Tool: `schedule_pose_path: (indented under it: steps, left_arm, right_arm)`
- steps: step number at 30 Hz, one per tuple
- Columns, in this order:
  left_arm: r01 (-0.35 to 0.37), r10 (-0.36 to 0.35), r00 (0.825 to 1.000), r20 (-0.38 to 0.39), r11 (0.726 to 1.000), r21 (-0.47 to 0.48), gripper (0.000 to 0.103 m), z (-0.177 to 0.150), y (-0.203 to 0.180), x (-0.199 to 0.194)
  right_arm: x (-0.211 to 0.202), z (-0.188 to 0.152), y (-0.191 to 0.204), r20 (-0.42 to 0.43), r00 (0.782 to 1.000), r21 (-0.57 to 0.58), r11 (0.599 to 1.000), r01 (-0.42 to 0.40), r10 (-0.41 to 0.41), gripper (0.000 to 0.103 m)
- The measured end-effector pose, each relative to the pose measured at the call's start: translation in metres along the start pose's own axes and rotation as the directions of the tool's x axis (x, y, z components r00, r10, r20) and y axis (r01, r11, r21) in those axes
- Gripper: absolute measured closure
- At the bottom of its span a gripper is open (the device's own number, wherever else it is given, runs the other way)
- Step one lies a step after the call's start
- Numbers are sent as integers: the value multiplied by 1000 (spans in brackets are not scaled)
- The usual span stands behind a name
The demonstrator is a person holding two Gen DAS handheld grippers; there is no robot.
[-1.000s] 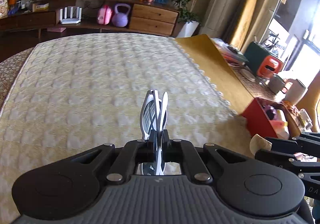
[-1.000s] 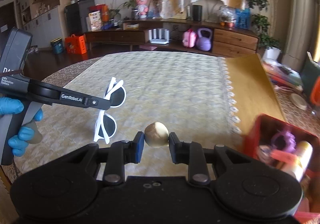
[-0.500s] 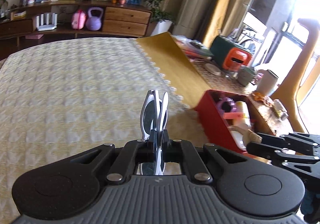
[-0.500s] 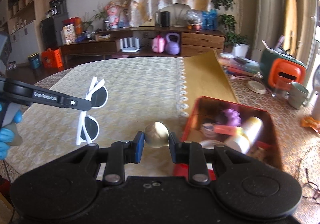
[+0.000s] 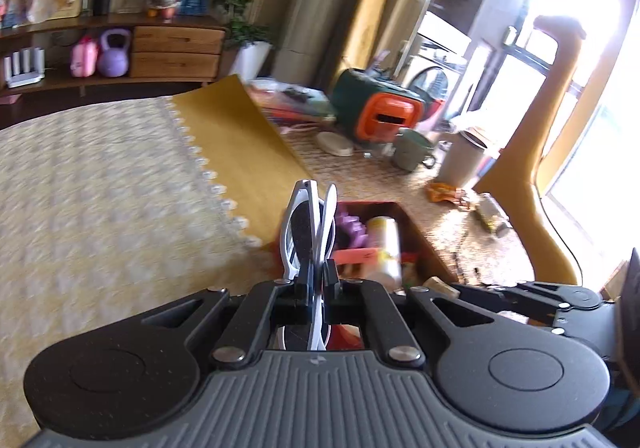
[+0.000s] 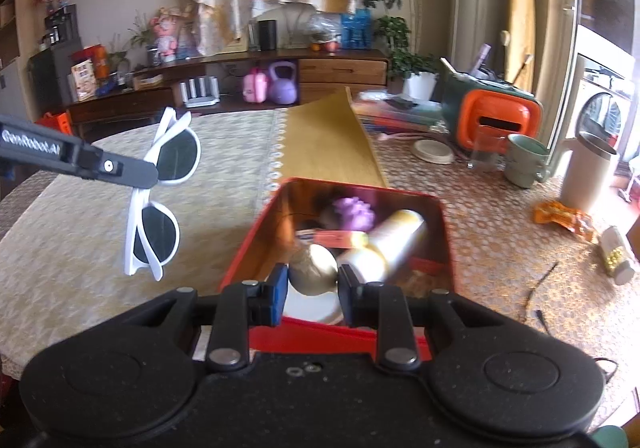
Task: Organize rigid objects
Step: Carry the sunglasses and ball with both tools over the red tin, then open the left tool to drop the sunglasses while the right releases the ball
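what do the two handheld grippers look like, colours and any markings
Right gripper: black body, round pivot discs, silver bolts, blue pads on its fingers. Left gripper: black linkages, ribbed grey base, black pads; white "GenRobot.AI" lettering along its side in the right wrist view.

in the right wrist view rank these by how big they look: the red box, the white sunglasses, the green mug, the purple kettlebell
1. red box
2. white sunglasses
3. green mug
4. purple kettlebell

The kettlebell sits far back, so its small look is partly distance.

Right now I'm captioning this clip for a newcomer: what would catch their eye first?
White sunglasses dangle folded from the left gripper above the cream tablecloth. Just right of them, the right gripper pinches a round beige object over an open red box holding a purple toy and a pale bottle.
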State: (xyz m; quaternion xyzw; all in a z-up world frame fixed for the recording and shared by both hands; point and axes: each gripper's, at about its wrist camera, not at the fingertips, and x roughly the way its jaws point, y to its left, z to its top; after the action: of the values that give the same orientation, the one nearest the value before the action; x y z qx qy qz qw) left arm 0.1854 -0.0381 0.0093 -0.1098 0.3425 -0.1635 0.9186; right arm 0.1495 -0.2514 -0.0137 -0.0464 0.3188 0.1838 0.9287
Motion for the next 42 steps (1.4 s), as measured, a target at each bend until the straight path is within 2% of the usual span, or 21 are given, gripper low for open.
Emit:
schedule_pose_path:
  steps: [7,13,19,28,42]
  left_arm:
    - [58,-56,997,-46,997,53,99,10,-39,35]
    - [100,-97,990,-103,995,19,99,12,-54,70]
    - [123,-124,978,-165,992,-21,99,10,-56,102]
    - [66,-75,977,-200,997,-50,99,5,-41,124]
    - [7,-10,977,-214,1000,-14,98,-1,-33,141]
  right_arm:
    - [5,-5,-30,-19,999,15,999,48,-48,77]
    - [12,-10,-48,-43,996,10,997,77,-76,77]
    - [25,-10,-57,-74,995,12,998,65,-64,77]
    - [46,-10,-50,-125,991,-21,999,38,-40,77]
    - [61,-10,-44,-163,985,-52,998,39,-47,75]
